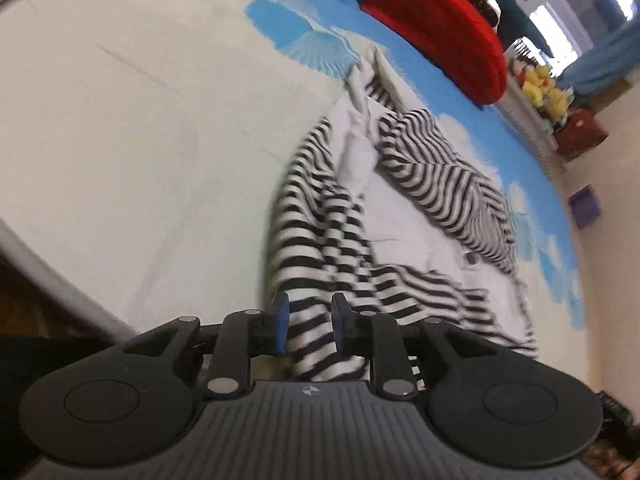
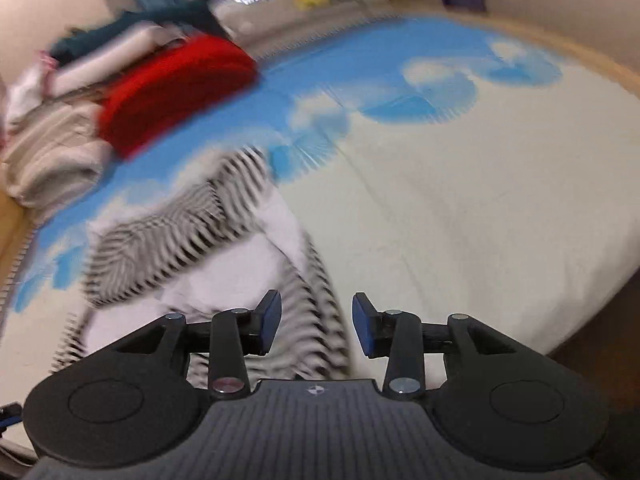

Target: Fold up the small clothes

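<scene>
A small black-and-white striped garment (image 1: 320, 240) with white panels lies crumpled on the bed. My left gripper (image 1: 308, 322) sits at its near end with striped cloth between the blue pads (image 1: 280, 320); the jaws stand partly apart and a grip is not clear. In the right wrist view the same garment (image 2: 224, 232) is blurred by motion. My right gripper (image 2: 316, 322) is open, with a striped edge running between the fingers.
The bed sheet (image 1: 140, 128) is cream with blue fan prints. A red cushion (image 1: 440, 28) and folded blankets (image 2: 52, 148) lie at the bed's head. Yellow soft toys (image 1: 544, 88) stand on a ledge. A purple box (image 1: 586, 206) sits on the floor.
</scene>
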{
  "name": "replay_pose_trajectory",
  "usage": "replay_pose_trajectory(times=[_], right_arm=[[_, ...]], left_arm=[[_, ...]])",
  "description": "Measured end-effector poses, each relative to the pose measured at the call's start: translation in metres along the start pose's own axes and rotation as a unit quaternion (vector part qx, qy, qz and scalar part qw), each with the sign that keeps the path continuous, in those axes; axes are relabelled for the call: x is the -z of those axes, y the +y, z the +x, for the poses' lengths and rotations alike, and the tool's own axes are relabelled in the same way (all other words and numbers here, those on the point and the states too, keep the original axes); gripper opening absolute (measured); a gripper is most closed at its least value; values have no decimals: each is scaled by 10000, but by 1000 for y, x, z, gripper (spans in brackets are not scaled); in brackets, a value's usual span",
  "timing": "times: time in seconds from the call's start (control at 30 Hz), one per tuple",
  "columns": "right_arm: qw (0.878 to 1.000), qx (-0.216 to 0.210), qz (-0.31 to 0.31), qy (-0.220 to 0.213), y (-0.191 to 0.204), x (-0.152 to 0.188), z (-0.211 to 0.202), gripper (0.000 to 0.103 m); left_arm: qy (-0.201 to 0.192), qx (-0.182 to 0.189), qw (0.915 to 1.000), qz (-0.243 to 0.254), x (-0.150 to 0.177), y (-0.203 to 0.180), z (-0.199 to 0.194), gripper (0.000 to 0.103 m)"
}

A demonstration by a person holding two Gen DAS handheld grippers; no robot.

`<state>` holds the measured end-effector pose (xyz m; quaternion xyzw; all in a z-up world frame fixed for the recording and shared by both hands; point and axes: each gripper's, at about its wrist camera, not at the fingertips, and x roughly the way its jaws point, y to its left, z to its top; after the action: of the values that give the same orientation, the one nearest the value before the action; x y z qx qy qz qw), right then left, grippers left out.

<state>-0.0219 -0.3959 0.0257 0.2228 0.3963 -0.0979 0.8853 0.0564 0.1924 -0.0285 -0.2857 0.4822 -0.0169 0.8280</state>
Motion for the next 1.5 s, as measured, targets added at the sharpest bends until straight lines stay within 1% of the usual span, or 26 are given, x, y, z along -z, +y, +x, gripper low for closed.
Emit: replay_pose_trajectory(times=[0.03,0.07,0.13,0.2,0.27,0.33,0.4,0.5,0.6,0.73,0.77,0.8,0.83,0.87,0.9,0.93,1.03,1.1,1.13,1.2,1.3,1.33,1.4,1.43,1.47,1.5], right_arm=[[9993,-95,337,86,-6,-1,7,42],[9984,-311,462,-24,-8,-1,9,40],[9996,-112,123,-233,-1,-1,11,41],[9998,-42,-97,-145,3,3,20,45],[9994,-212,33,279,3,6,35,45],[9978,-337,124,550,5,11,47,46],[9963,-256,143,802,8,14,59,50],[9928,-51,331,1154,2,23,72,50],[9913,-21,429,1247,-1,27,77,50],[9920,-13,257,1236,2,30,80,49],[9921,-17,231,1230,3,32,80,43],[9921,-47,218,1234,3,32,81,34],[9919,-96,212,1245,3,33,81,29],[9919,-151,196,1243,4,34,80,18],[9921,-189,160,1229,6,32,77,10],[9927,-221,97,1178,8,32,76,9],[9951,-399,99,895,9,25,60,6],[9963,-583,256,576,6,16,42,6],[9964,-662,349,409,4,12,32,6],[9963,-701,418,253,0,9,18,6],[9958,-532,506,542,-7,13,25,6],[9950,-491,519,700,-7,16,32,6],[9932,-415,420,1004,-3,21,46,10],[9926,-354,377,1100,-2,23,52,12],[9926,-245,347,1140,-1,26,55,13],[9924,-174,329,1169,-1,28,58,17]], left_arm=[[9,-29,10000,19,-2,-1,6,33],[-6,-128,9999,60,-3,-3,10,42],[49,-249,9997,57,-3,-3,20,47],[223,-275,9993,-91,-5,-2,30,47],[344,-292,9989,-120,-6,-3,40,49],[403,-383,9984,-64,-4,-7,48,49],[513,-401,9979,-24,-1,-10,56,50],[608,-524,9965,234,6,-19,65,53],[545,-736,9934,688,13,-31,67,53],[417,-1063,9905,772,18,-30,66,52],[409,-1059,9906,762,18,-30,65,52],[415,-1048,9905,792,19,-30,65,51],[425,-1036,9900,853,20,-32,64,48],[433,-1003,9895,947,21,-33,64,30],[433,-947,9890,1048,23,-35,63,16],[394,-874,9890,1123,23,-37,61,7],[-92,-801,9877,1341,20,-44,37,4],[-379,-710,9881,1309,18,-45,15,4],[-422,-631,9893,1246,17,-43,7,4],[-321,-517,9917,1135,17,-37,1,4],[186,-396,9959,798,18,-24,16,5],[292,-393,9969,616,18,-20,22,7],[446,-363,9980,277,17,-12,31,26],[480,-325,9982,146,16,-9,34,41],[522,-291,9982,17,15,-6,36,50],[569,-260,9980,-77,15,-4,38,51]])
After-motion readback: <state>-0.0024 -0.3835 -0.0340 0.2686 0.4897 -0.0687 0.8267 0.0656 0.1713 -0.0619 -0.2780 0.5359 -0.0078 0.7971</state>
